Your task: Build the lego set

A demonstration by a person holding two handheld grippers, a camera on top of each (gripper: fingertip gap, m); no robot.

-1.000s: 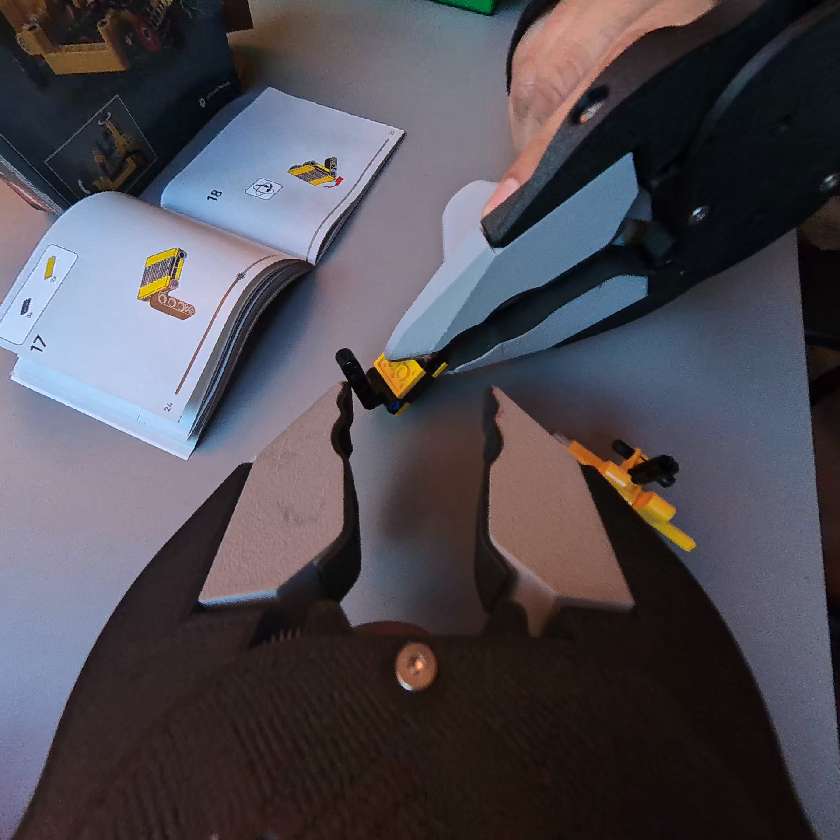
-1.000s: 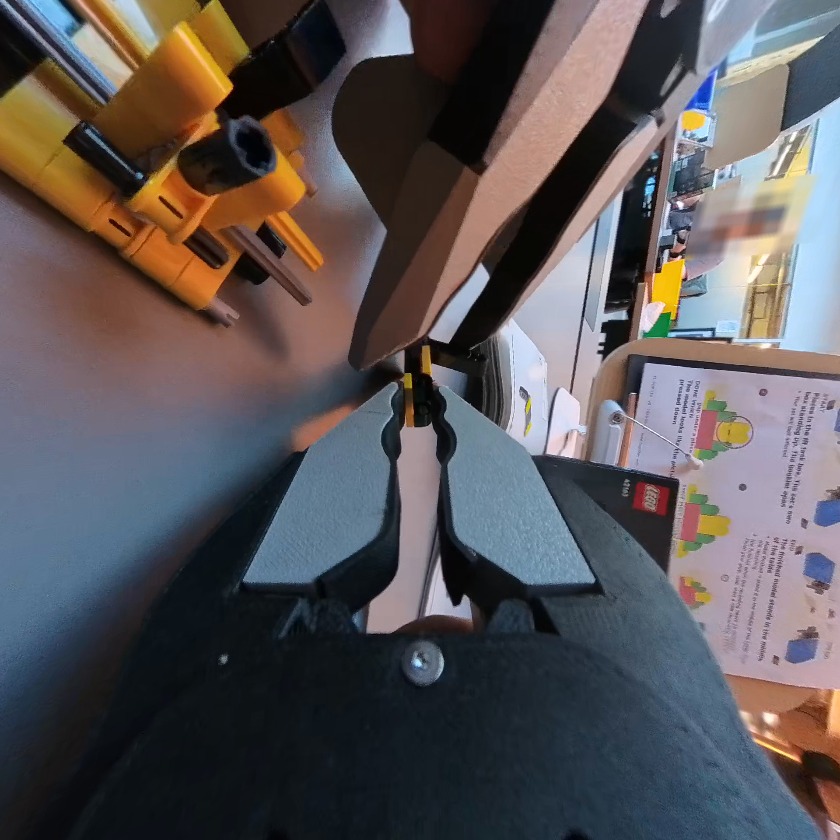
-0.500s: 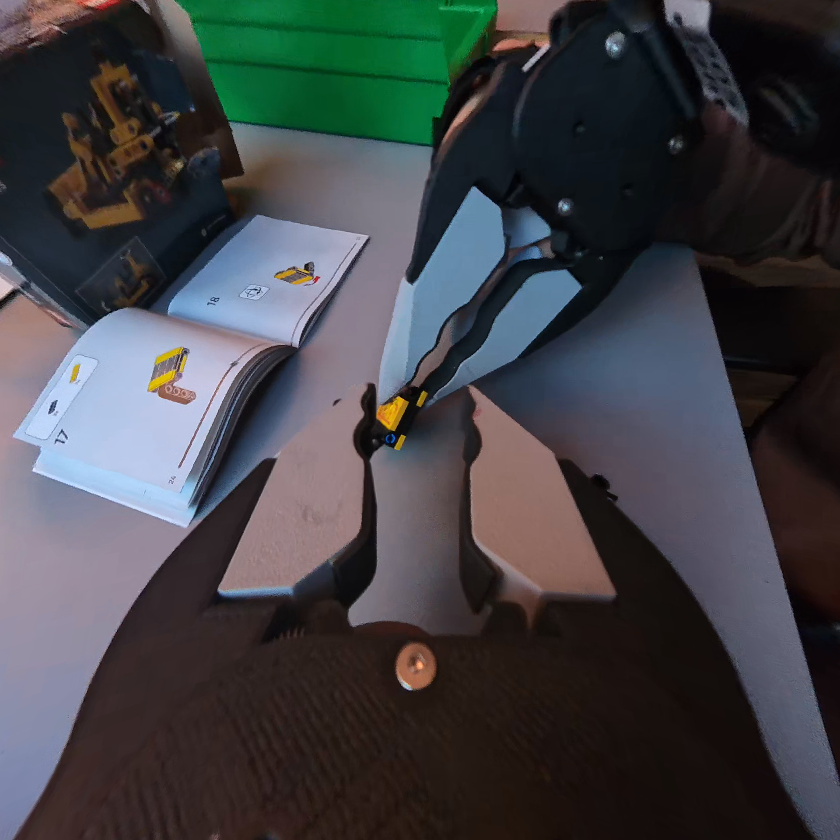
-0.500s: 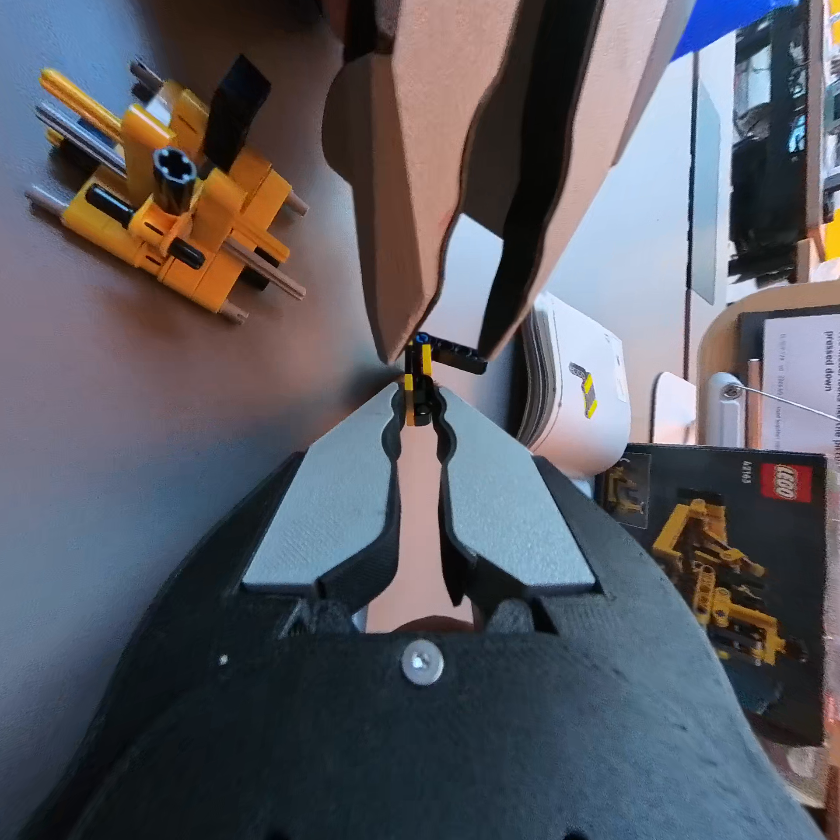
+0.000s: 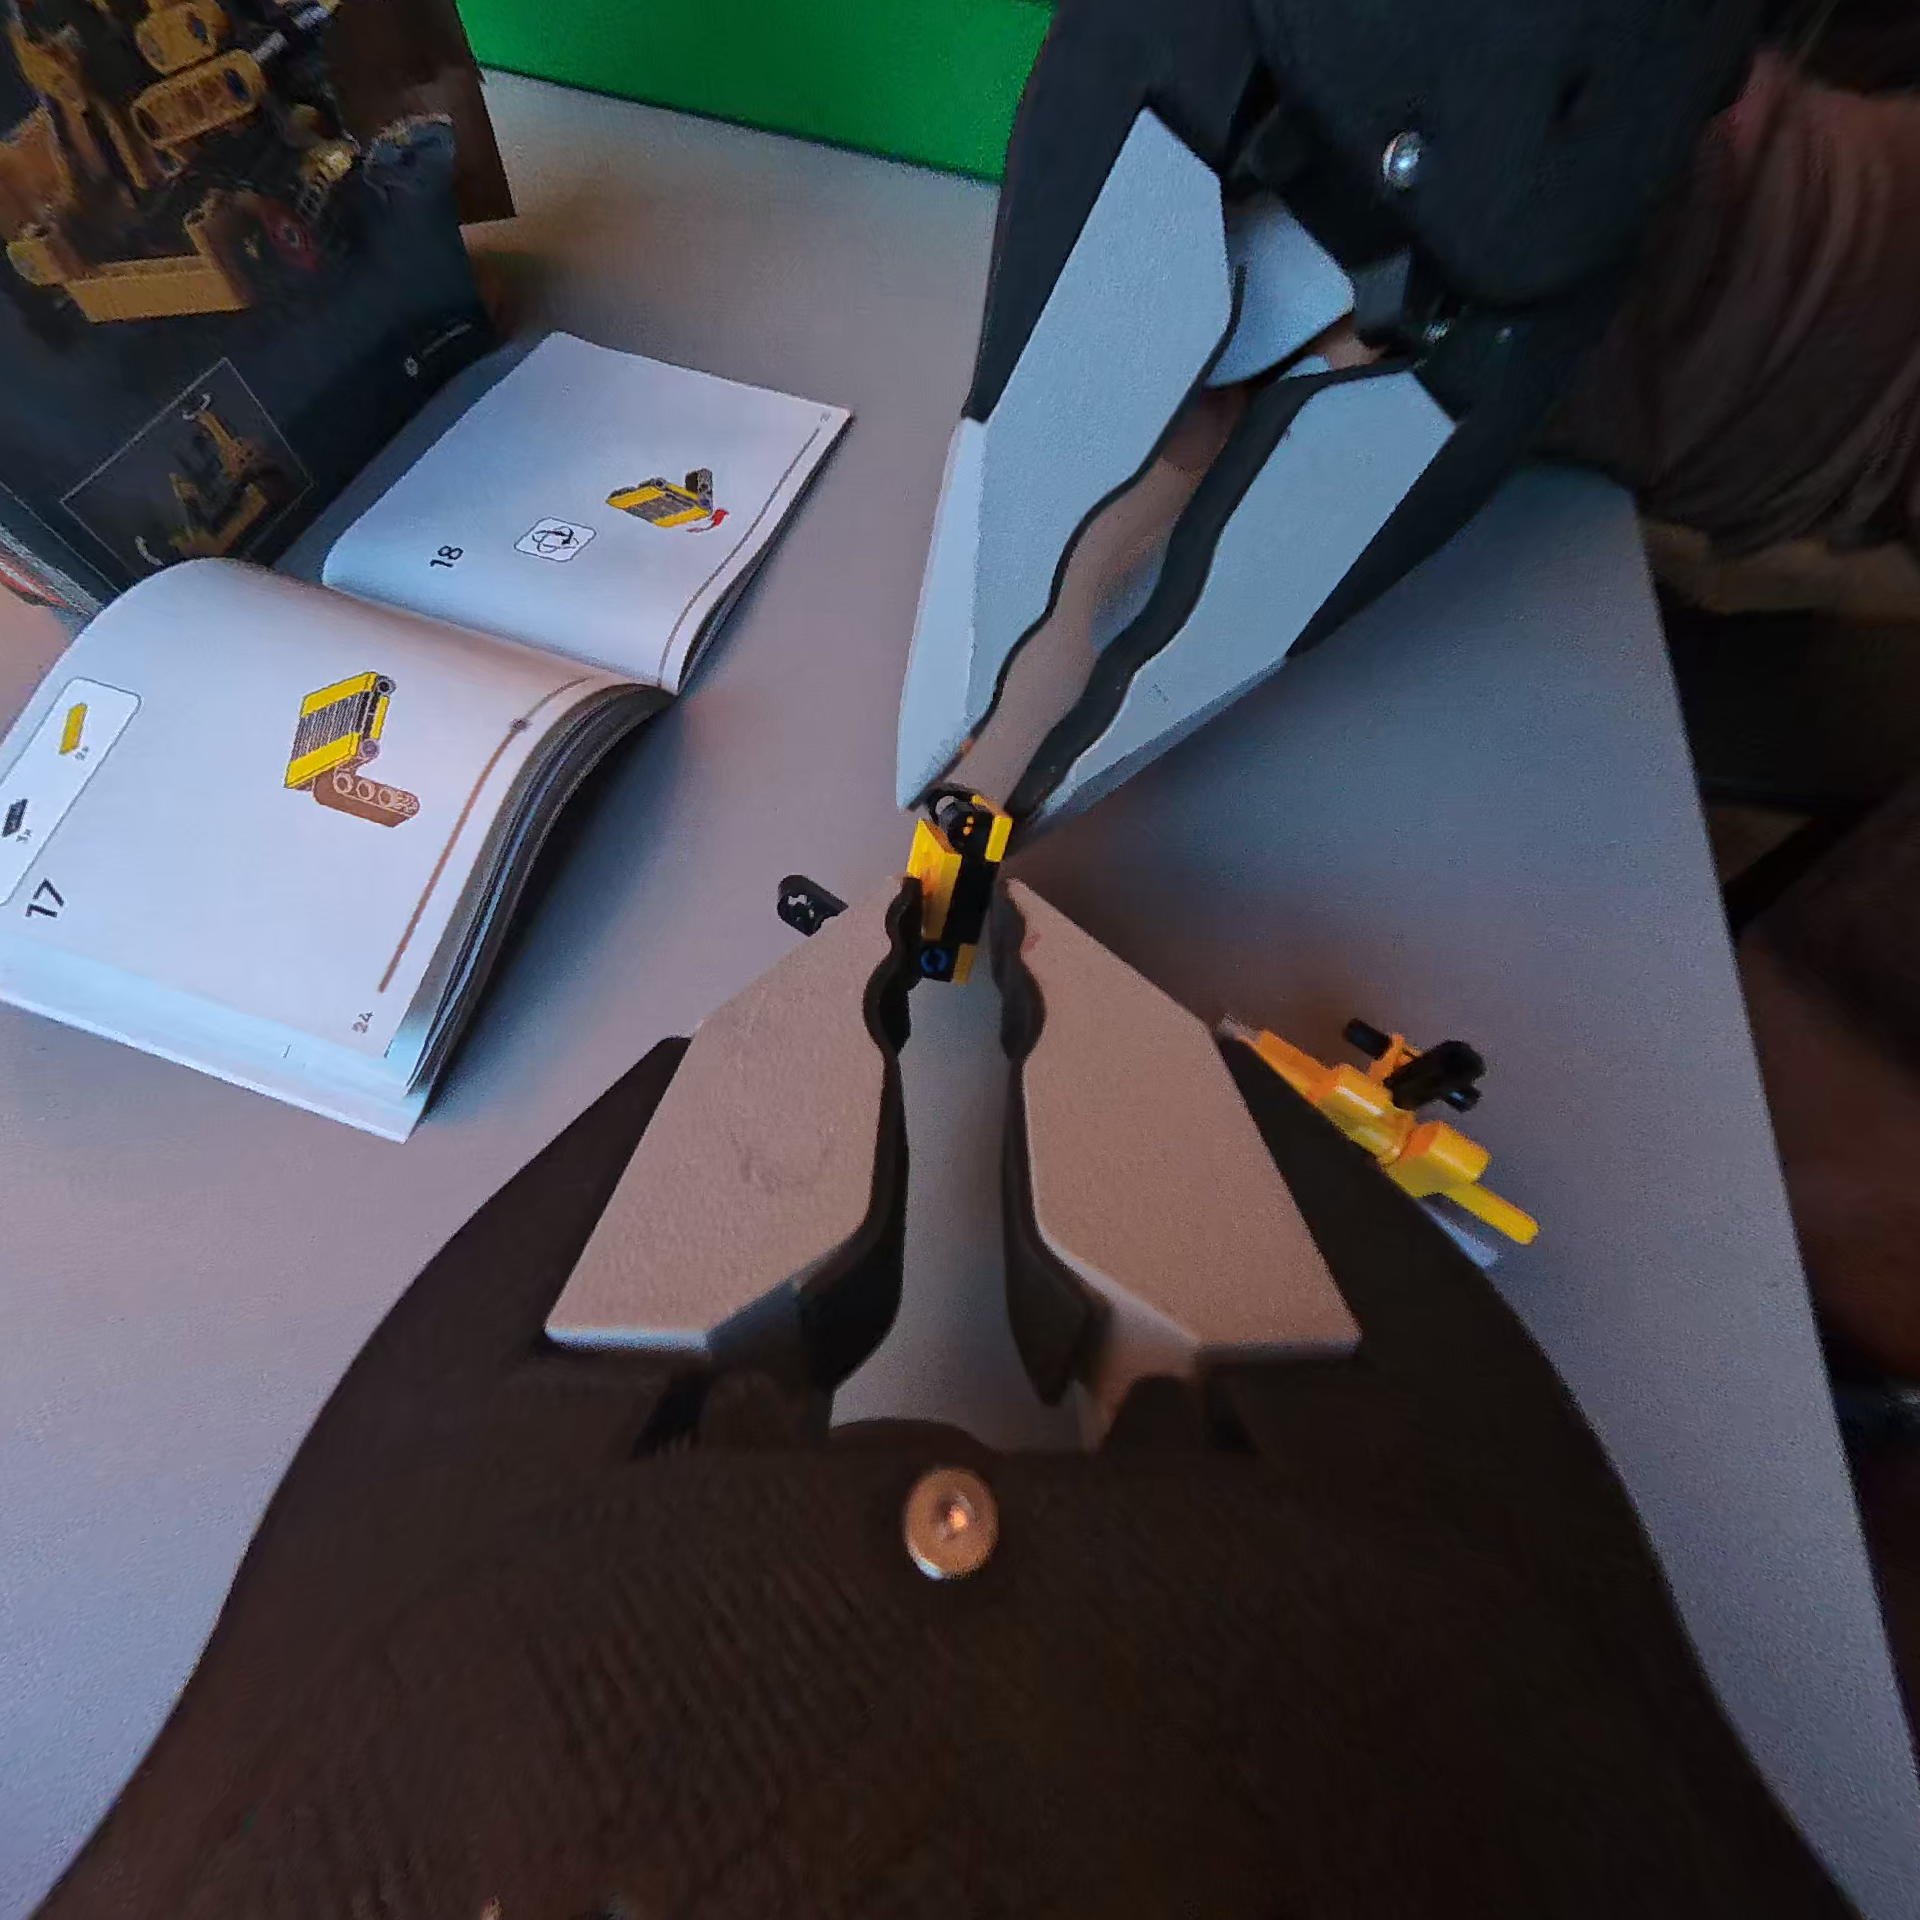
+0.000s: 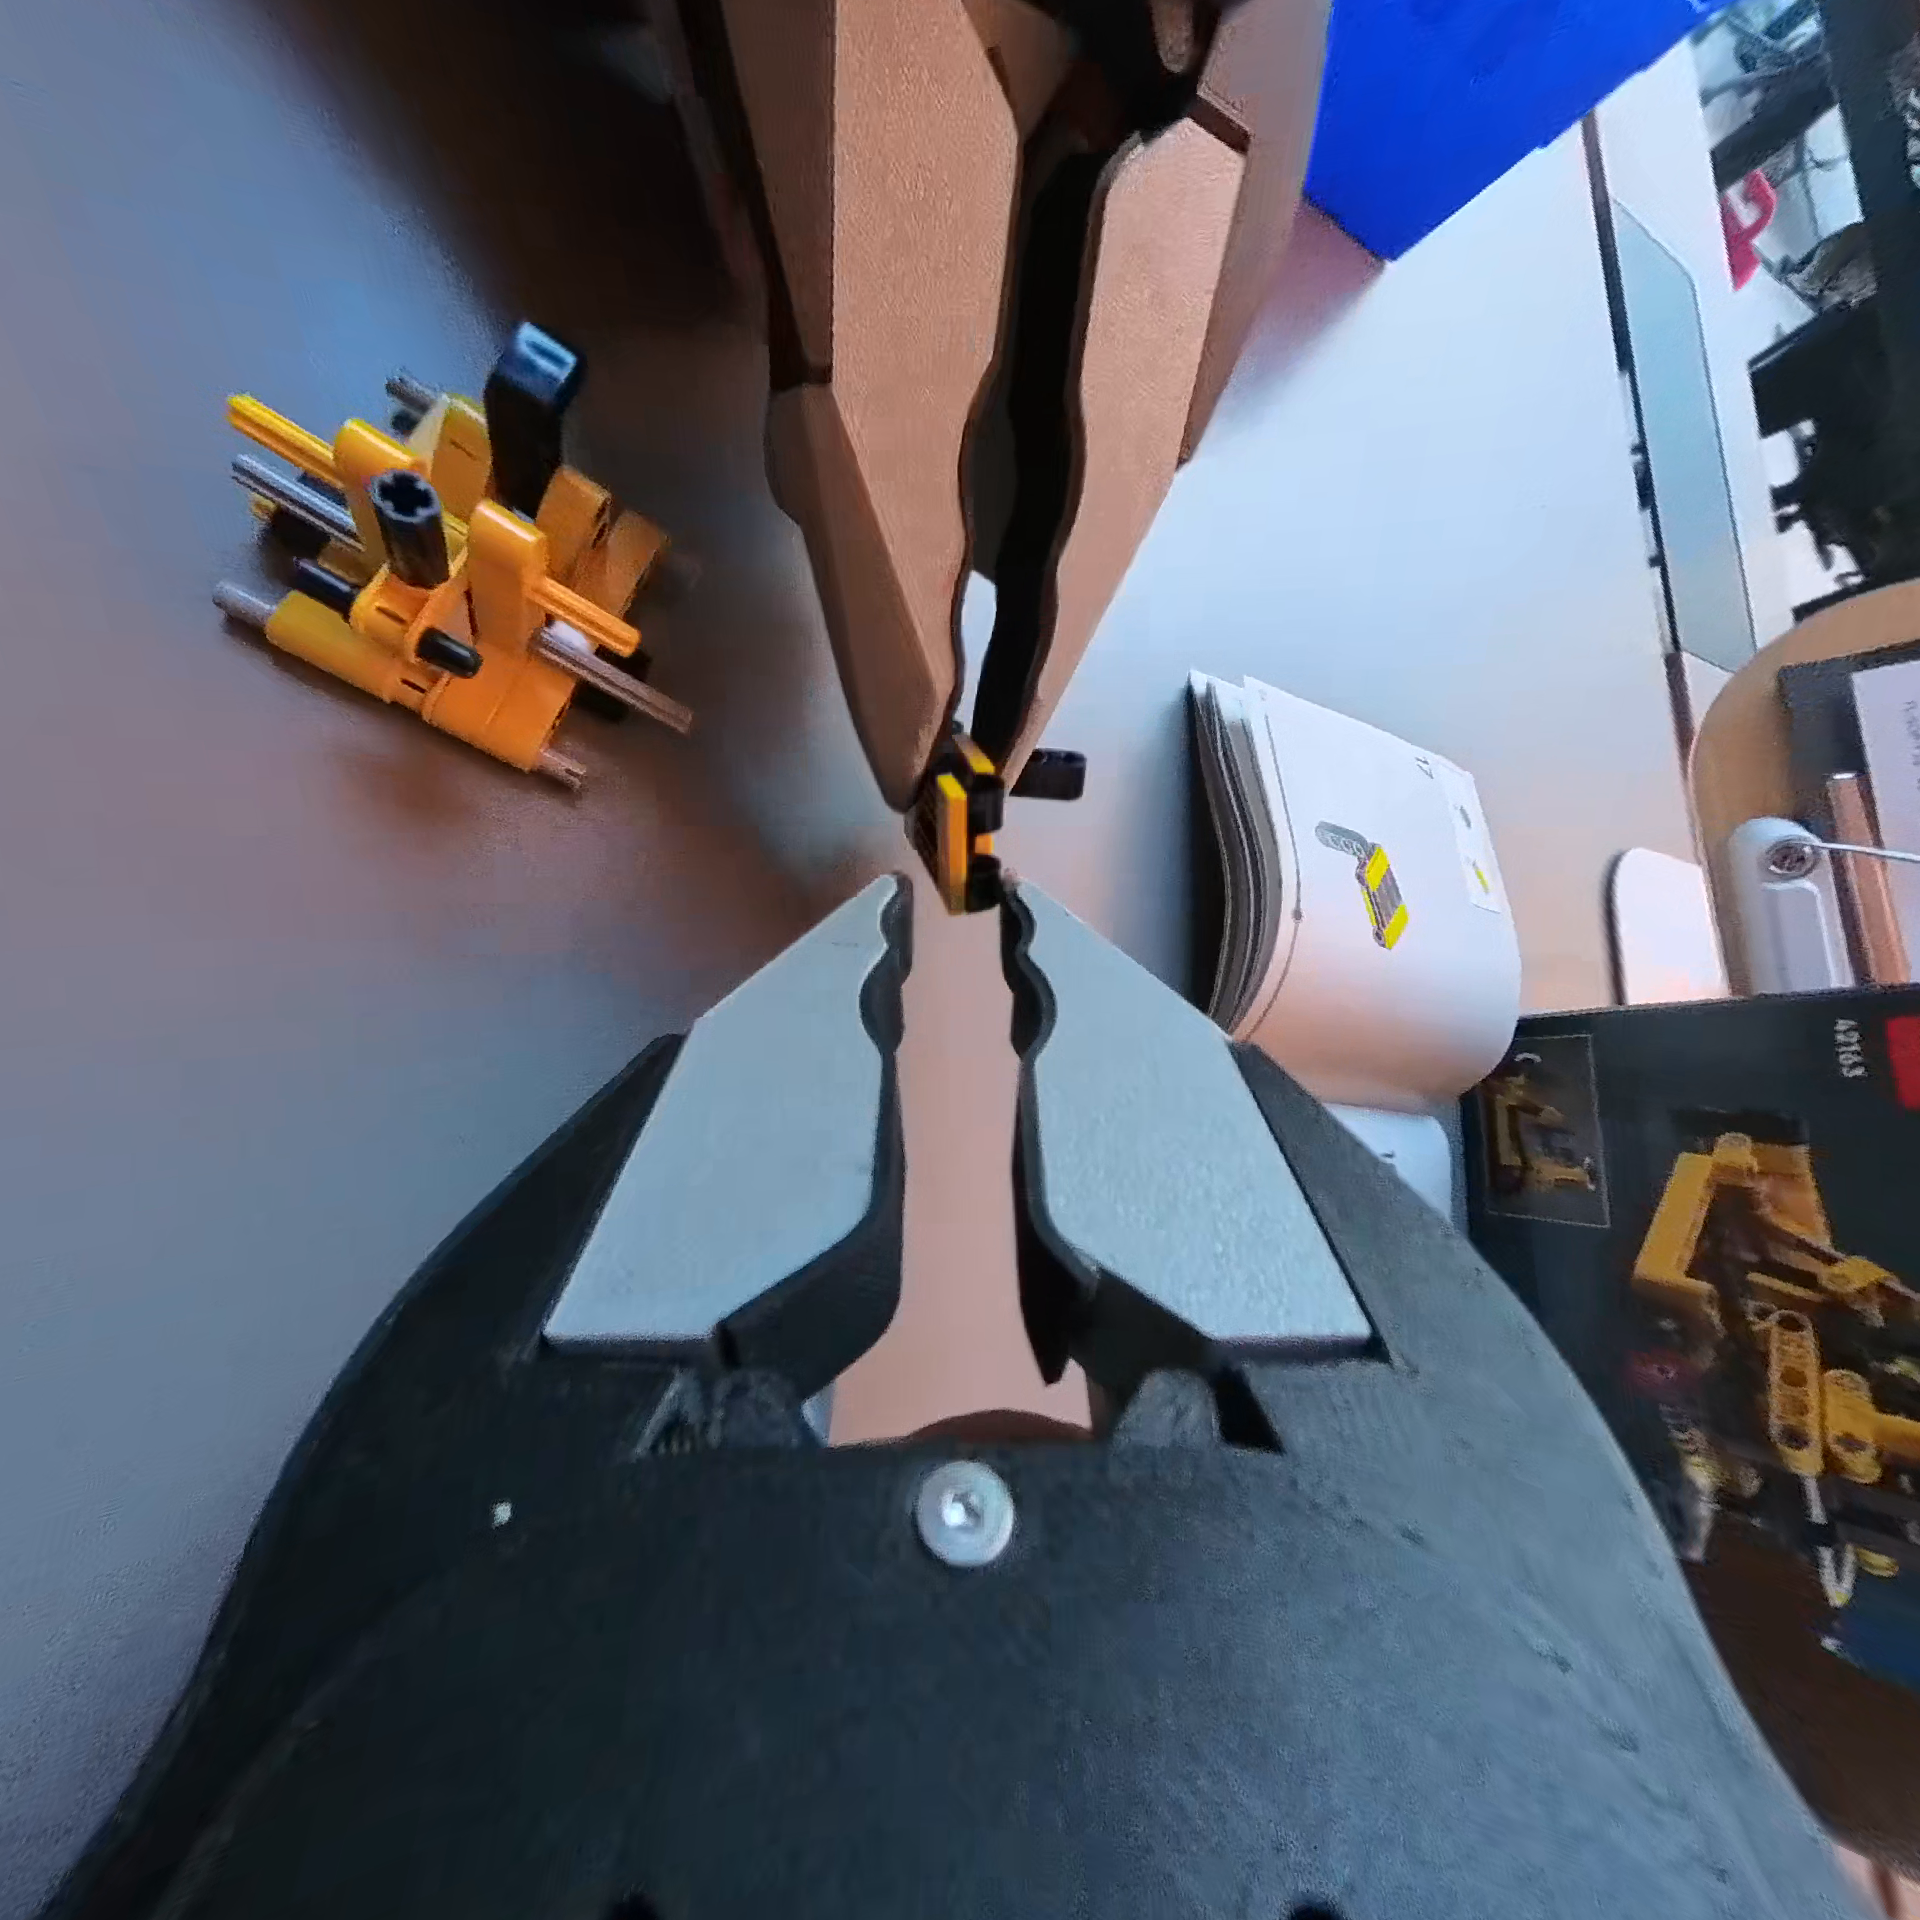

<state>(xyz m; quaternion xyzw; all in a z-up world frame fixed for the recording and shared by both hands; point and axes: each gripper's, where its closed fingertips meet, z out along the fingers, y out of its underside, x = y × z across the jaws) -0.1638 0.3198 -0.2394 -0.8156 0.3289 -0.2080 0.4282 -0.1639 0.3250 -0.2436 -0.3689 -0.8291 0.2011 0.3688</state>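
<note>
A small yellow and black lego piece (image 5: 951, 883) is off the grey table (image 5: 1351, 779), between the tips of both grippers. My left gripper (image 5: 951, 909) is shut on its lower end. My right gripper (image 6: 954, 891) comes from the far side with its jaws slightly apart, and its tips just meet the piece's (image 6: 961, 831) other end. In the right wrist view the left gripper (image 6: 940, 779) comes down from above, closed around the piece. A small black part (image 5: 805, 902) shows just left of my left fingertip. I cannot tell whether it is joined to the piece.
A larger yellow lego assembly (image 5: 1382, 1122) with black pins lies on the table to the right; it also shows in the right wrist view (image 6: 447, 592). An open instruction booklet (image 5: 312, 831) and the set's dark box (image 5: 208, 208) are at left. A green bin (image 5: 748, 62) stands at the back. The grippers are tip to tip, or close to it.
My left gripper has closed from wide open onto the piece. My right gripper, which was pinching the piece, has loosened. The piece has turned and now shows its broader yellow face.
</note>
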